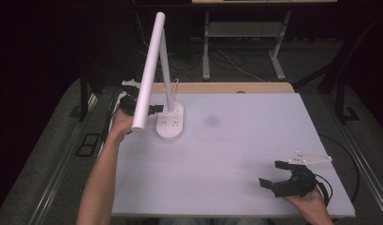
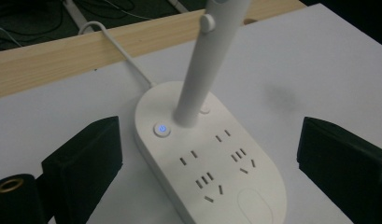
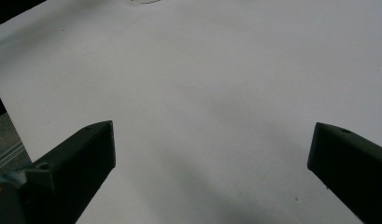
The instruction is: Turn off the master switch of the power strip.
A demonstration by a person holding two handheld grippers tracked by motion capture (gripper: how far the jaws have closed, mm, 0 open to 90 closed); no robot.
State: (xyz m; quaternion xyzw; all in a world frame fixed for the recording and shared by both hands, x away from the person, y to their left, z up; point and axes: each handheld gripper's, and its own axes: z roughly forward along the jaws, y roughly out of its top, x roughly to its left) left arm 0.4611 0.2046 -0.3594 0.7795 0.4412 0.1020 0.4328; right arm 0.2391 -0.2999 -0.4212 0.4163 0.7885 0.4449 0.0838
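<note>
Left gripper [image 2: 207, 158] jaws spread, flanking lamp base [image 2: 212, 158] near table [image 1: 236, 140] far-left edge; right gripper [image 1: 279, 174] jaws spread over bare near-right corner.

White desk lamp [image 1: 169, 123] w/ socket base, white table [image 1: 236, 154].

I read no text, brand or number anywhere. Only sign: a lit blue power symbol on the button [image 2: 162, 129] of the lamp base [image 2: 235, 186].

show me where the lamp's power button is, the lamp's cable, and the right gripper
power button [image 2: 161, 129]: left gripper view, on its blue-lit centre.
cable [image 2: 128, 58]: left gripper view, mid-run over the wooden edge.
right gripper [image 1: 272, 172]: high view, between its open jaws' tips.
</note>
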